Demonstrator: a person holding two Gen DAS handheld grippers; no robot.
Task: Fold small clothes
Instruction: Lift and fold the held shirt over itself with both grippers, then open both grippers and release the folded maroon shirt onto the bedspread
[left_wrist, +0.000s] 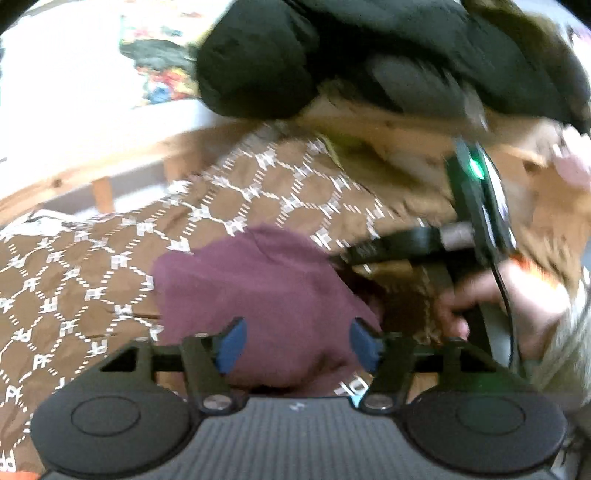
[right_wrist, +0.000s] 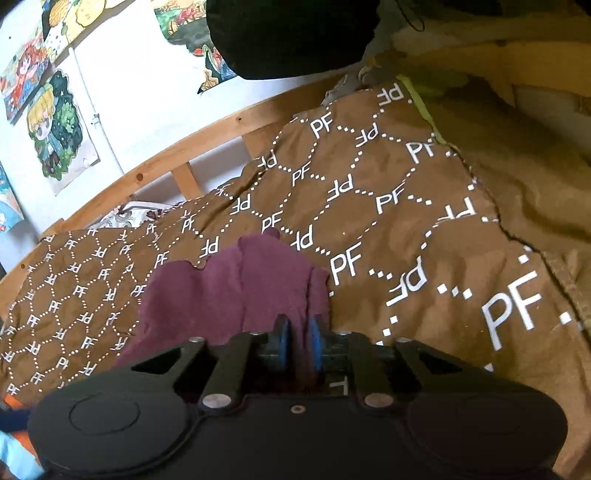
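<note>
A brown bedcover (right_wrist: 388, 206) printed with white "PF" letters is spread beneath both tools. Ahead of it, a wooden bed rail (right_wrist: 155, 162) and wall drawings (right_wrist: 55, 122) are seen. A maroon garment (right_wrist: 229, 288) is pinched by the right hand-held gripper (right_wrist: 299, 343); the left hand-held gripper (left_wrist: 295, 343) is spread above it.
</note>
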